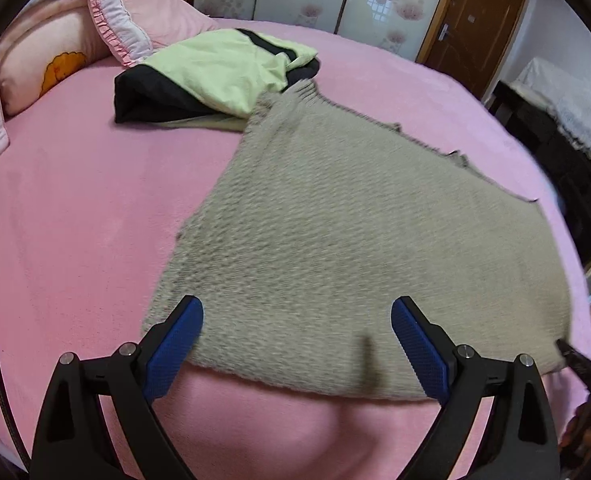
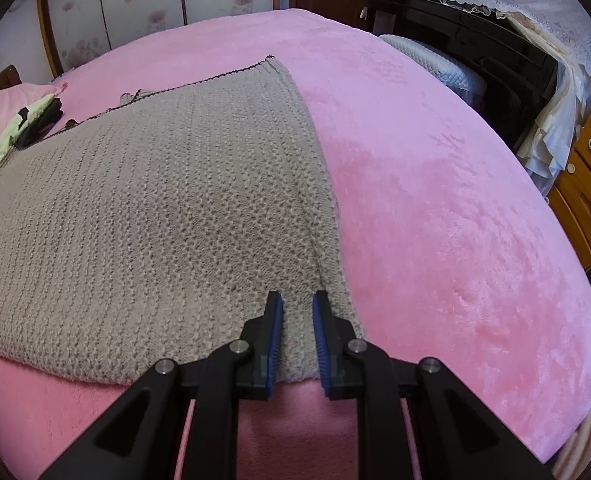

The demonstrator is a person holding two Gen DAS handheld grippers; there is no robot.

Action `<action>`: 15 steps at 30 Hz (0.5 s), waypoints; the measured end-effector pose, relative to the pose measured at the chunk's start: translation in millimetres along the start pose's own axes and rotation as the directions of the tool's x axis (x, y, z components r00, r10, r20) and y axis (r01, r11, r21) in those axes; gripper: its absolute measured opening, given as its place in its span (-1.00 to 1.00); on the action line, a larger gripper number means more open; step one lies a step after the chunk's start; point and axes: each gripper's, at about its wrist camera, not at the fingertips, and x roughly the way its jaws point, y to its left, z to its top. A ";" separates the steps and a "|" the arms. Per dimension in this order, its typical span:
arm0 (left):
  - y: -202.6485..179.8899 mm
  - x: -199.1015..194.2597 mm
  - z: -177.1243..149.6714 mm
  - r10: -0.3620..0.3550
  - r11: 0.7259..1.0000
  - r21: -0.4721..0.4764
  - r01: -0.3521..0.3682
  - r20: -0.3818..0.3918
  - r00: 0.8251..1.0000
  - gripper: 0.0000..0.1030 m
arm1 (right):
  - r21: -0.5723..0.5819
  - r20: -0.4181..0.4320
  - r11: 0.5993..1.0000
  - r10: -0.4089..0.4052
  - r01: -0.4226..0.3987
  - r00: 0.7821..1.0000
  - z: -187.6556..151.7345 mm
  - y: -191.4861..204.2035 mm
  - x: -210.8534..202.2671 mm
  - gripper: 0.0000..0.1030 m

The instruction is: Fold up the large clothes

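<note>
Both views low over sweater [image 1: 335, 220]

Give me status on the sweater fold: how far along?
Early. Done: the grey knit sweater lies spread flat on the pink bed; a green and black garment sits bundled beyond it. In hand: the right gripper has narrowed over the near hem by the right edge, fabric between the pads but a gap remains; the left gripper is wide open over the hem. Left: every fold.

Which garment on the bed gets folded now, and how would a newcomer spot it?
On the pink plush bed, look near the front edge. The flat beige chunky-knit sweater lies spread there, unlike the crumpled lime-green and black garment beside the pink pillows.
</note>
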 end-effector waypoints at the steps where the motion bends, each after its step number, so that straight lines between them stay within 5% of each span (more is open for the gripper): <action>1: -2.0 -3.4 1.1 -0.008 1.000 0.002 0.008 0.003 1.000 0.84 | 0.005 -0.008 1.000 -0.004 0.004 1.000 2.4 1.0 -1.2 -0.69; 6: -16.0 -32.8 11.6 -0.035 0.999 0.037 0.033 0.040 0.999 0.85 | 0.080 -0.034 0.996 0.051 -0.048 0.998 12.3 2.9 -24.1 -0.69; 10: -25.3 -67.4 21.2 -0.062 0.997 0.059 0.056 0.101 0.993 0.94 | 0.099 0.035 0.988 0.116 -0.119 0.993 22.3 15.2 -62.1 -0.68; 15: -30.0 -106.8 33.3 -0.100 0.995 0.047 0.093 0.174 0.980 0.99 | 0.077 0.143 0.969 0.221 -0.234 0.965 38.1 39.0 -114.9 -0.43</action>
